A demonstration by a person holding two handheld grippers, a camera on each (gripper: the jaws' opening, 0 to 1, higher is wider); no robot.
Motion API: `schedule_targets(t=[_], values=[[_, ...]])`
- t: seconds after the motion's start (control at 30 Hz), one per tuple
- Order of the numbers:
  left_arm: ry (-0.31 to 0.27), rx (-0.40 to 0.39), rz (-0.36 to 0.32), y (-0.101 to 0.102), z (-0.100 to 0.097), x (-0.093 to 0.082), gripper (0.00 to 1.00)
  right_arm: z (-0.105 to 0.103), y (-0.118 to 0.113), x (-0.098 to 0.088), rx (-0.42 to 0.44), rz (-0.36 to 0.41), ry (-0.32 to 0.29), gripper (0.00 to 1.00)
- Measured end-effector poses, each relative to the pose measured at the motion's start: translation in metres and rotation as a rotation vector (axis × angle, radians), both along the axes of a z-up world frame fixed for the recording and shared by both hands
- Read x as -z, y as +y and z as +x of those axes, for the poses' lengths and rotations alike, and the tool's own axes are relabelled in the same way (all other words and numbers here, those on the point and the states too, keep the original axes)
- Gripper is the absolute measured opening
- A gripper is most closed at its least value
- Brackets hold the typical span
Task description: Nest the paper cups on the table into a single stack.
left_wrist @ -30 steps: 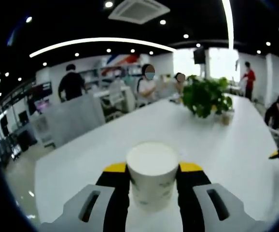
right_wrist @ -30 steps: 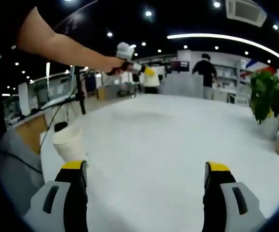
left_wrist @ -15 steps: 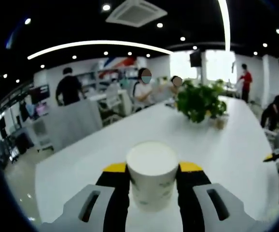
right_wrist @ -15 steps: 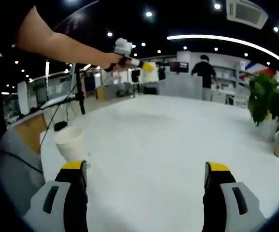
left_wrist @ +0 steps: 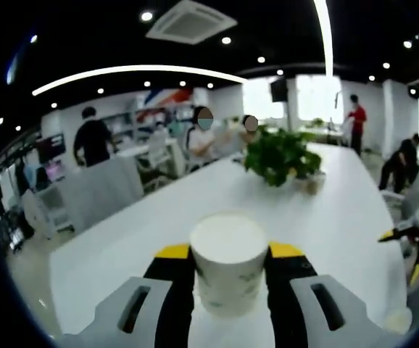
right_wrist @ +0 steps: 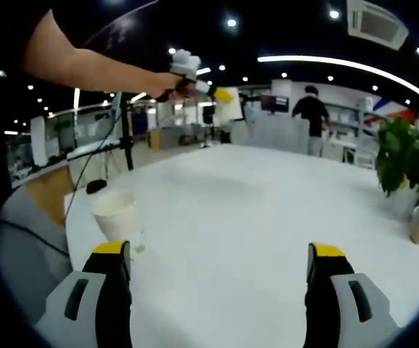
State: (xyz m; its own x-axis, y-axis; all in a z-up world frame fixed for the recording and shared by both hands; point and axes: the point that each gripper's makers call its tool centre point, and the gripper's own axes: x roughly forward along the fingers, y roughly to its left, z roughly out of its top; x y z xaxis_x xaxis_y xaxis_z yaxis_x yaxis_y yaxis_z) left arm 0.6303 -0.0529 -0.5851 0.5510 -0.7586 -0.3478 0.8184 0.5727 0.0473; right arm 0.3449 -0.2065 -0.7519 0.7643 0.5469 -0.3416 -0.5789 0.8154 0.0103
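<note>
Left gripper [left_wrist: 229,264] clamped on a white paper cup [left_wrist: 228,261], jaws pressed to both its sides, held up in the air over the white table [left_wrist: 340,217] with a potted plant [left_wrist: 278,156] beyond. Right gripper [right_wrist: 220,262] spread wide and holding nothing, low over the table. Second paper cup [right_wrist: 115,214] standing upright on the table near its edge, just beyond the left-hand jaw in the right gripper view.

The left gripper [left_wrist: 228,255] is raised above the table with both jaws pressed against a paper cup [left_wrist: 227,261], a bare forearm [right_wrist: 86,69] stretching out behind it, while the right gripper [right_wrist: 220,257] hangs low with jaws spread wide.
</note>
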Motion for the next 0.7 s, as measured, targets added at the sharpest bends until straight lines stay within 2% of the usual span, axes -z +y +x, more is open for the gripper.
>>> schedule_targets(t=[0.37, 0.7], values=[[0.022, 0.015, -0.041, 0.004, -0.037, -0.012, 0.36, -0.005, 0.001, -0.01, 0.0, 0.012, -0.018, 1.0], [0.026, 0.016, -0.05, 0.003, -0.077, -0.006, 0.36, -0.015, -0.003, -0.009, -0.005, -0.008, -0.02, 1.0]])
